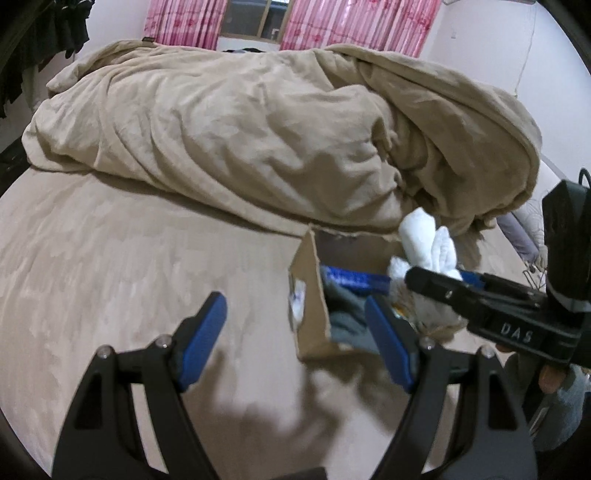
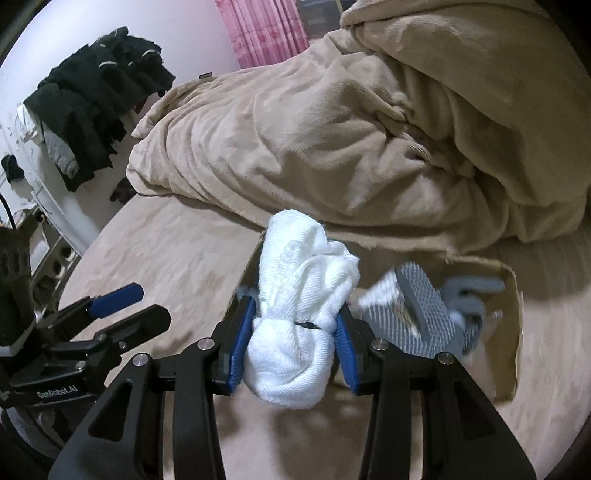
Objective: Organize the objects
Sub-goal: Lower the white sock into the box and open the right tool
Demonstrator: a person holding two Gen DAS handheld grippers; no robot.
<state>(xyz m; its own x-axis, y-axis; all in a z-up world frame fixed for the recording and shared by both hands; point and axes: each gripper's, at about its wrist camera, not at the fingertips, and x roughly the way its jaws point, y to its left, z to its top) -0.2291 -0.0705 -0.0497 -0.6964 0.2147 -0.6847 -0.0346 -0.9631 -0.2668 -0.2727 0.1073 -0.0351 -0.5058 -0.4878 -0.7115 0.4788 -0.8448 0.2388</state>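
Observation:
My right gripper [image 2: 293, 332] is shut on a rolled white cloth bundle [image 2: 299, 306], held above the bed. The same white bundle [image 1: 428, 247] shows in the left wrist view, over a cardboard box [image 1: 308, 306]. The box [image 2: 513, 317] lies on the bed and holds grey and blue fabric items [image 2: 424, 314]. My left gripper [image 1: 295, 332] stands open with nothing between its blue pads, just left of the box. It also shows at the left edge of the right wrist view, as the left gripper [image 2: 136, 302].
A rumpled beige duvet [image 1: 240, 129] fills the far half of the bed. The beige bedsheet [image 1: 110, 258] spreads in front. Dark clothes [image 2: 96, 96] hang by the wall at left. Pink curtains [image 1: 184, 22] frame a window behind.

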